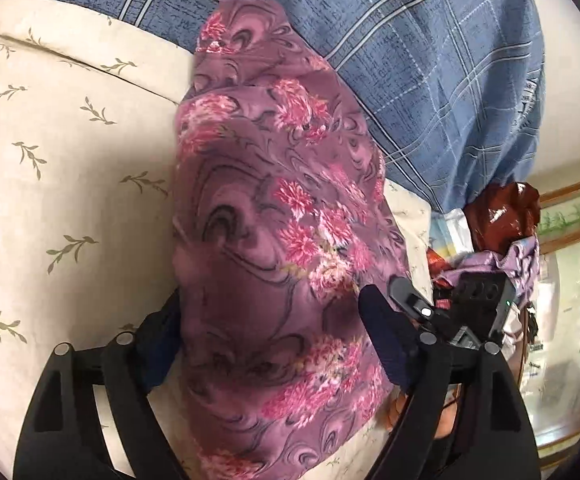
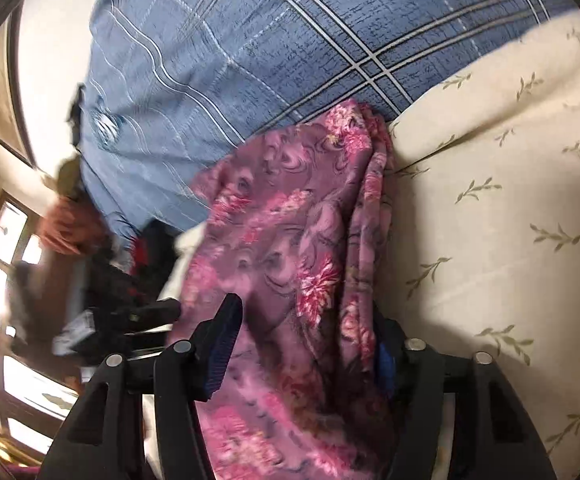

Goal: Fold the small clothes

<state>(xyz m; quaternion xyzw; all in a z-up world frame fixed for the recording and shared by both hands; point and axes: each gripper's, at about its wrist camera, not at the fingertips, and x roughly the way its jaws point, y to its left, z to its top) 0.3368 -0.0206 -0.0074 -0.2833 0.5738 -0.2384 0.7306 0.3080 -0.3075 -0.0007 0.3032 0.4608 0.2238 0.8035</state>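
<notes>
A purple cloth with pink flowers lies in a long folded bundle on the cream bed sheet. My left gripper straddles its near end, jaws wide apart; the cloth fills the gap and hides the left pad's inner face. In the right wrist view the same cloth runs between the fingers of my right gripper. The left pad stands bare beside the cloth, and a fold partly covers the right finger. Each view shows the other gripper at its edge, black and blurred.
A blue plaid quilt is heaped behind the cloth, also in the right wrist view. A glossy brown object and a lilac cloth sit off the bed's side. A window is at the left.
</notes>
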